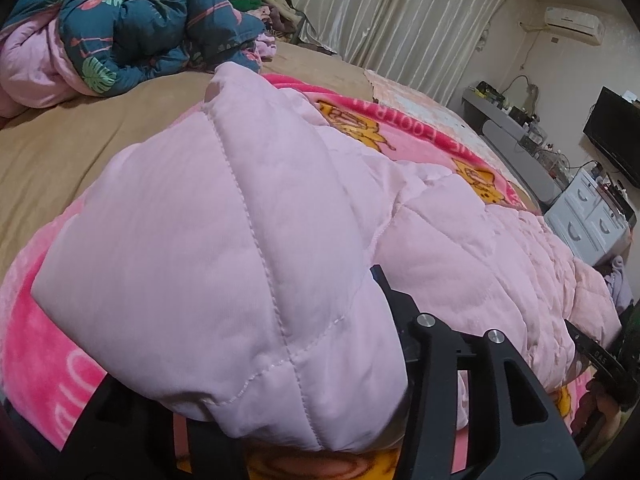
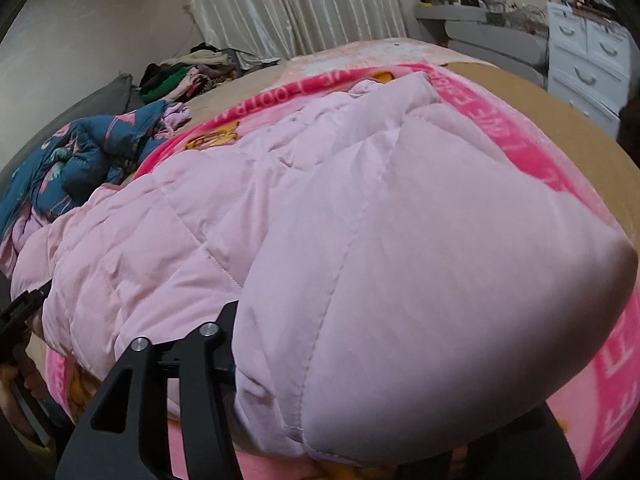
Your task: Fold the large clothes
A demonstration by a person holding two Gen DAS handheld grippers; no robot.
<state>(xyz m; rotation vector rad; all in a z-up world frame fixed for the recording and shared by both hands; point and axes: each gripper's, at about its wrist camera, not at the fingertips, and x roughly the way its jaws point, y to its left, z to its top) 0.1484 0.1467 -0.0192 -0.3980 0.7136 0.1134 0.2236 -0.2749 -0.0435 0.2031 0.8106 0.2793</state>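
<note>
A pale pink quilted coat (image 1: 460,248) (image 2: 180,220) lies folded across a bright pink cartoon blanket (image 1: 40,360) (image 2: 520,128) on the bed. In the left wrist view a thick folded end of the coat fills the jaws of my left gripper (image 1: 248,320). It bulges against the one finger (image 1: 384,288) that shows, and the other finger is buried under the cloth. In the right wrist view the coat's other folded end sits between the jaws of my right gripper (image 2: 380,340). It lies beside the visible finger (image 2: 230,316), and I cannot see whether the pads press on it.
A blue floral quilt (image 1: 140,28) (image 2: 80,152) is heaped at the far side of the tan bedsheet (image 1: 80,140). A pile of clothes (image 2: 180,72) lies by the curtains. White drawers (image 2: 584,60) and a TV (image 1: 612,132) stand beyond the bed.
</note>
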